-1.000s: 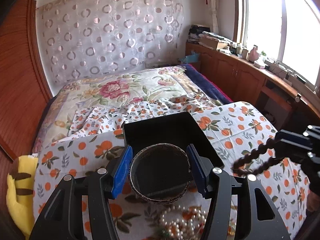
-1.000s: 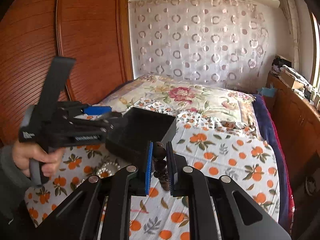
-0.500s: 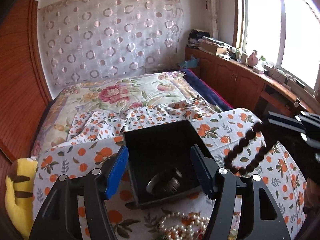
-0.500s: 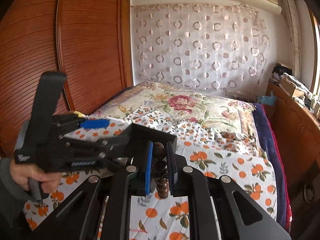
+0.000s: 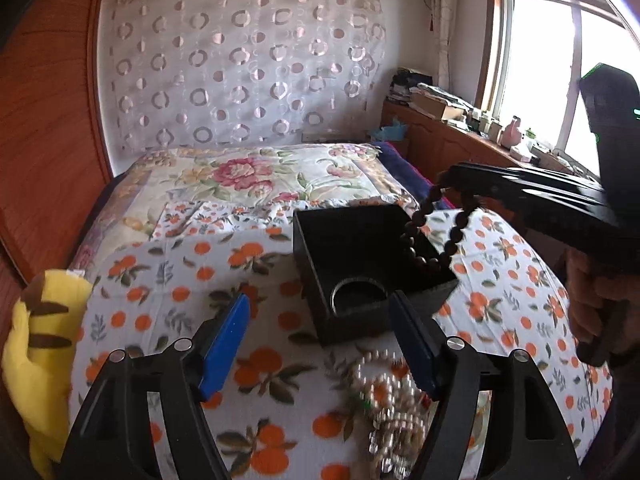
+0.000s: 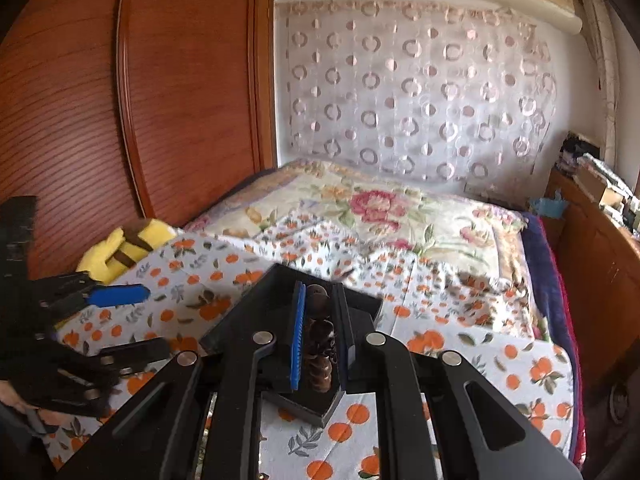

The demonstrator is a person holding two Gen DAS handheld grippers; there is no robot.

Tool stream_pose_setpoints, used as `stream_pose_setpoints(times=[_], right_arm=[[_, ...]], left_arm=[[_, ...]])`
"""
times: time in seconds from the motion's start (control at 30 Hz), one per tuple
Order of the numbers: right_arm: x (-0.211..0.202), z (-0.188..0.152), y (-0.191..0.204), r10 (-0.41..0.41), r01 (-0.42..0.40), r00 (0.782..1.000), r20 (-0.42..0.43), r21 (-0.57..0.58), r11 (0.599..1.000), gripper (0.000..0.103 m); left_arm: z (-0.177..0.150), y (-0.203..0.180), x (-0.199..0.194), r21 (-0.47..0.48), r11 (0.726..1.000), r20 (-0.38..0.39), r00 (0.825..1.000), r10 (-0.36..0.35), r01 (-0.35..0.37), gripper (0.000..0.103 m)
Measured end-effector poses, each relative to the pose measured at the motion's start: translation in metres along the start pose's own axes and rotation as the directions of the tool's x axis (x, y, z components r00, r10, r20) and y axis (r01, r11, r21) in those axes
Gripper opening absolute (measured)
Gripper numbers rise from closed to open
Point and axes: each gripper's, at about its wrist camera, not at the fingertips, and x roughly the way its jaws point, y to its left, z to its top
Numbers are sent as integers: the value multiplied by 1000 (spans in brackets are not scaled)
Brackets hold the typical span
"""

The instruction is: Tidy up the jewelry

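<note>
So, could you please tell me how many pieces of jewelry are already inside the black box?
1: a bangle lies in the black box. The brown bead strand hangs from the right claw above it; its lower end may touch inside.

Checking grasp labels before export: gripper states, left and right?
Left gripper: open, empty, near the black box.
Right gripper: closed on the dark bead bracelet, over the box.

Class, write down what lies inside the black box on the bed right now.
Inside the black box lies a round bangle. The dark bead string, held by the right hand-held gripper, hangs into it. The near wall hides the floor beside the bangle.
</note>
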Motion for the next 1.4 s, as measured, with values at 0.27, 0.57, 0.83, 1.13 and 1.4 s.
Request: stream_pose_setpoints(times=[0.27, 0.57, 0.83, 1.13, 1.4], right_arm=[[12, -26, 6, -11, 11, 998, -54, 9, 1000, 35], [-10, -71, 20, 41, -40, 994, -97, 14, 999, 35], [2, -102, 40, 127, -125, 973, -191, 23, 992, 35], [15, -115, 60, 166, -172, 952, -257, -1, 985, 35], [26, -113, 56, 175, -176, 946, -273, 23, 984, 35]], left_arm=[[-36, -4, -7, 21, 1000, -12, 1000, 1, -1, 79], [-60, -11, -10, 37, 999, -40, 999, -2, 3, 89], [-75, -7, -4, 31, 999, -76, 997, 20, -17, 90], [-77, -9, -16, 30, 998, 0, 999, 54, -54, 90], [-78, -19, -30, 66, 995, 73, 995, 73, -78, 90]])
